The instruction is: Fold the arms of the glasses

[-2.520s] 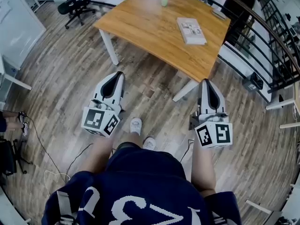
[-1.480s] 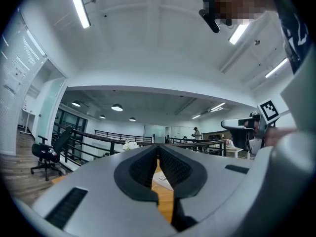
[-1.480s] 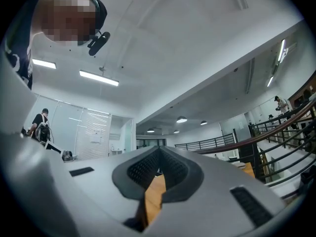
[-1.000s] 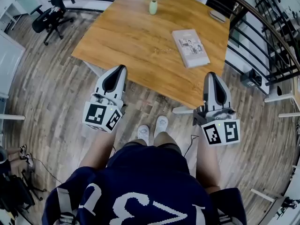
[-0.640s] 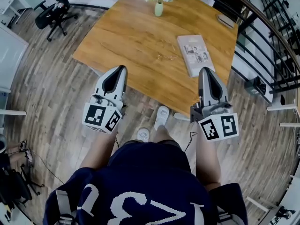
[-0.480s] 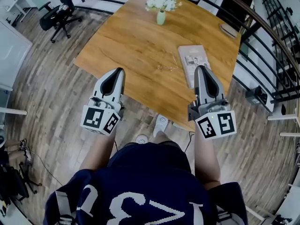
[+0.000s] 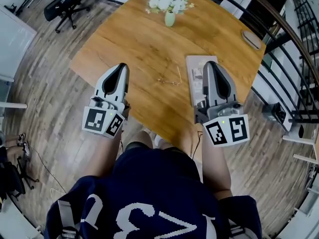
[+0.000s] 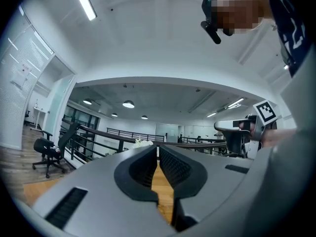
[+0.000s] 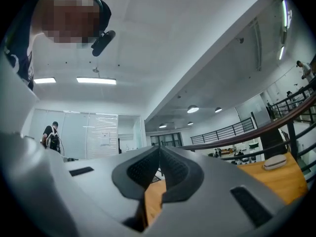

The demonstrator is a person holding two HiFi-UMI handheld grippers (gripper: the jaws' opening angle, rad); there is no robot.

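Glasses (image 7: 168,79) with a thin, pale wire frame lie flat on the wooden tabletop (image 7: 129,39), between the two grippers; an arm seems to stick out from the frame. Left gripper (image 7: 121,66) and right gripper (image 7: 210,63) hover clear of them, fingers (image 8: 140,169) pressed together, empty.

Both forearms (image 7: 103,154) stretch forward from the body. The left gripper (image 7: 121,66) points straight ahead, jaws pressed together with nothing between them. The right gripper (image 7: 210,63) runs parallel, well apart from it, jaws likewise together and empty.
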